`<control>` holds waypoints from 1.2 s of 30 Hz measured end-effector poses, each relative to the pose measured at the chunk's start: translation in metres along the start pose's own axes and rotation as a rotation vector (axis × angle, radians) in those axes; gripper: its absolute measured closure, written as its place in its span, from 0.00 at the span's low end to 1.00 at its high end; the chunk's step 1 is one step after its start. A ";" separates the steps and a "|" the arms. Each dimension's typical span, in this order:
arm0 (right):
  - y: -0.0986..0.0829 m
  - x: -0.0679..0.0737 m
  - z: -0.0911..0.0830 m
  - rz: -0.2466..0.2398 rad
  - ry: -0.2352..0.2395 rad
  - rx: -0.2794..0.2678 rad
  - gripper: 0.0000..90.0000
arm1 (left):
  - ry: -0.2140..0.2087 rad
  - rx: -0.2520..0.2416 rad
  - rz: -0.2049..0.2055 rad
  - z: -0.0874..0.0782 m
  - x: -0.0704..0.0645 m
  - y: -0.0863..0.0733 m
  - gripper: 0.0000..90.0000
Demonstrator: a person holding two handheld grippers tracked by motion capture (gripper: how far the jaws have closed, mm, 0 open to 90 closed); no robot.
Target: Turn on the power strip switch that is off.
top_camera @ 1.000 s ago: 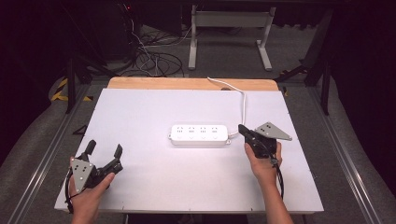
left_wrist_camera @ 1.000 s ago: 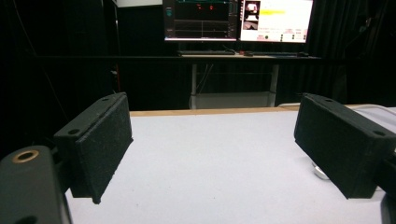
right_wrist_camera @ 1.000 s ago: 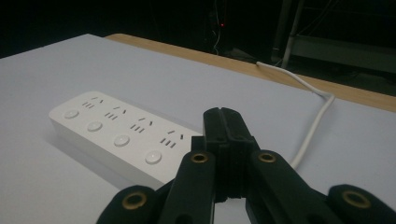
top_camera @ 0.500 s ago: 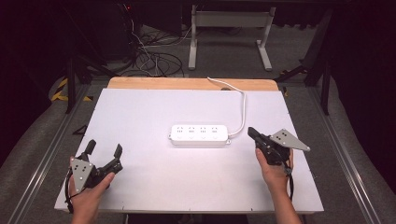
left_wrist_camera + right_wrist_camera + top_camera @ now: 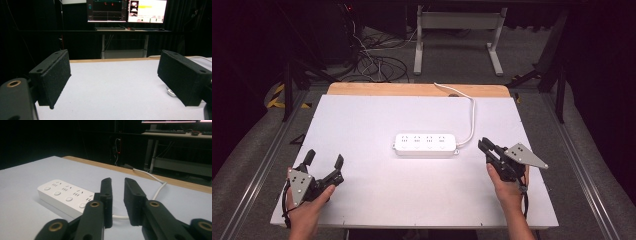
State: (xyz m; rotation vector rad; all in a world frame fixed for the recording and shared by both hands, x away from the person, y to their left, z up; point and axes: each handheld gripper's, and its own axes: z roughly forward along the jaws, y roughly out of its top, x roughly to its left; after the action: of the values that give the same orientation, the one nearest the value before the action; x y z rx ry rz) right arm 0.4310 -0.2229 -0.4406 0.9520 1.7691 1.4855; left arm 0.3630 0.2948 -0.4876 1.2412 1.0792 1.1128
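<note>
In the high view, the white power strip (image 5: pixel 426 144) lay flat near the middle of the frame, on the white table top (image 5: pixel 377 115). Its long side ran from left to right in the picture, and four groups of sockets faced up. The white cable (image 5: pixel 471 116) left its right end, curved upward in the frame and passed over the wooden edge (image 5: pixel 412 89) at the far side of the table.

The right gripper (image 5: pixel 484 147) was at the lower right of the frame, just beside the right end of the strip but not touching it. In the right gripper view its two black jaws stood close together with only a narrow gap between them, and nothing was held in that gap. The strip (image 5: pixel 65 196) appeared there at the left centre, and the cable (image 5: pixel 157 185) ran toward the upper right.

The left gripper (image 5: pixel 324 159) was at the lower left of the high view, well apart from the strip, with the person's hand (image 5: pixel 307 207) under it. Its jaws were spread wide and empty, as the left gripper view also showed; there, a small white corner of the strip (image 5: pixel 171 92) was visible at the right, beside the right jaw. Monitors (image 5: pixel 126 10) glowed at the top of that view.
</note>
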 end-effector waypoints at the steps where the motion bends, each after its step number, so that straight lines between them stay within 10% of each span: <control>1: 0.000 0.000 0.000 -0.005 -0.002 -0.001 0.79 | 0.000 0.001 0.001 0.000 0.000 0.000 0.13; 23: -0.002 -0.002 -0.006 0.024 -0.036 -0.098 0.24 | -0.006 0.001 -0.006 0.001 -0.002 0.000 0.13; 36: -0.005 0.002 -0.013 0.013 -0.071 -0.171 0.17 | -0.005 -0.002 0.001 0.001 -0.001 0.001 0.13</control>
State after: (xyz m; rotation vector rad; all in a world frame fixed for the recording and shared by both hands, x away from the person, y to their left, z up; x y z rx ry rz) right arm 0.4186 -0.2290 -0.4437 0.9183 1.5617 1.5636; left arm 0.3634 0.2934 -0.4864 1.2417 1.0737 1.1110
